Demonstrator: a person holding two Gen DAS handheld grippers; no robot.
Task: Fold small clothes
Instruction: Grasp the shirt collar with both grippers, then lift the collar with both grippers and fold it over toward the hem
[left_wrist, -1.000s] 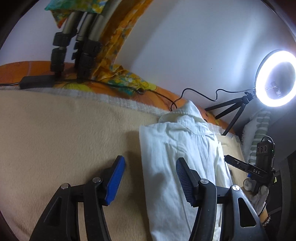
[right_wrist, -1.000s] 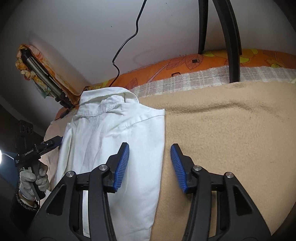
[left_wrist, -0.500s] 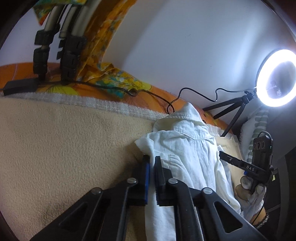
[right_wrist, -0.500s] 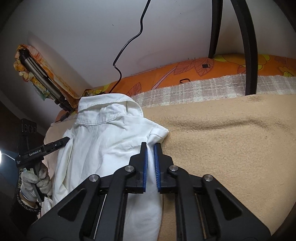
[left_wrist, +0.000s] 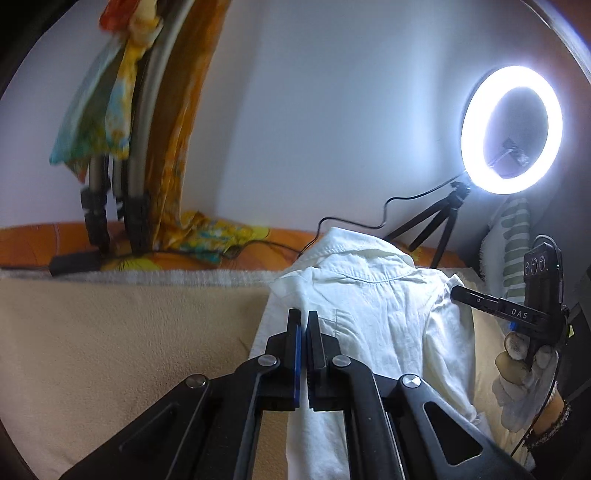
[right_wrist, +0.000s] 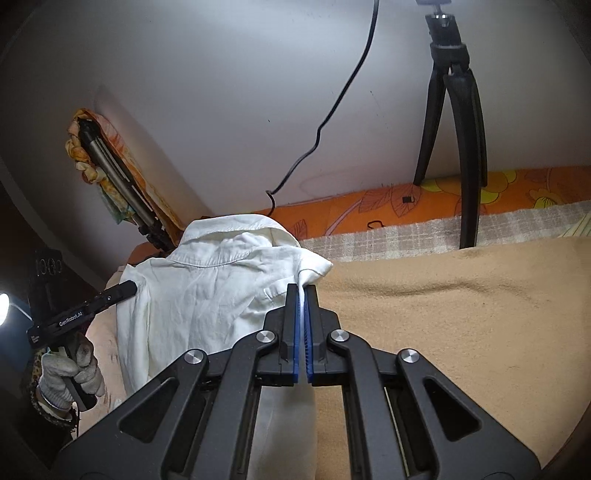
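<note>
Where each side edge lifts, white shirt (left_wrist: 373, 314) pinched, apparently, between clenched fingers (right_wrist: 293, 325).

The white shirt (left_wrist: 373, 317) is thin, creased woven cloth – matt. Beneath it the beige blanket (right_wrist: 461, 314) looks soft and fuzzy, like fleece. The left gripper (left_wrist: 303, 321) and right gripper (right_wrist: 302, 295) are matt black plastic with ribbed blue pads (right_wrist: 295, 347) – their rivets shiny metal.

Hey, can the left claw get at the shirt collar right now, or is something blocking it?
Probably not yet. The left claw is shut on the white shirt's side edge. The collar lies unobstructed beyond it, but the claw would have to let go first.
</note>
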